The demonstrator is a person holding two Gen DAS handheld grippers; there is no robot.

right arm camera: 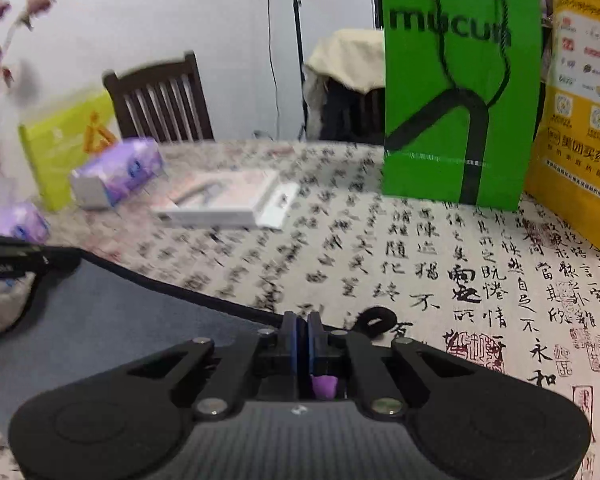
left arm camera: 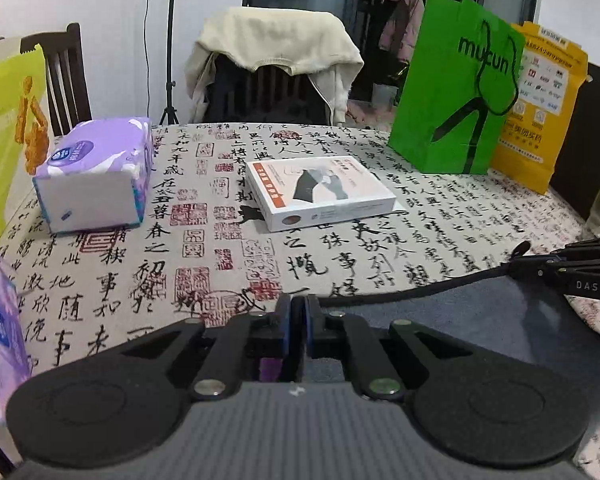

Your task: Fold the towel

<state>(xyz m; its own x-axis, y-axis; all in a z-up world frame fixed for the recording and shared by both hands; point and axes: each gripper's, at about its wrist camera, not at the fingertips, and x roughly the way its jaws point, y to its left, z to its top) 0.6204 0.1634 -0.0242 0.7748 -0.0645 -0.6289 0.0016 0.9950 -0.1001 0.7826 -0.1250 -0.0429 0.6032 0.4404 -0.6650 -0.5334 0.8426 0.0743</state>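
Two grippers (left arm camera: 298, 304) (right arm camera: 302, 320), one grey towel (left arm camera: 440, 312).

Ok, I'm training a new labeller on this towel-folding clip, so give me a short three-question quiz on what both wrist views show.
1. True or false: the left claw is shut on the black-trimmed edge of the grey-blue towel.
2. Multiple choice: what lies flat near the middle of the calligraphy-print tablecloth? A) the white flat rectangular box B) a red mug C) a pair of scissors
3. Fill in: the tall green paper bag stands beside a ______ paper bag.

Key: 1 true; the right claw is shut on the same edge. 2 A. 3 yellow.
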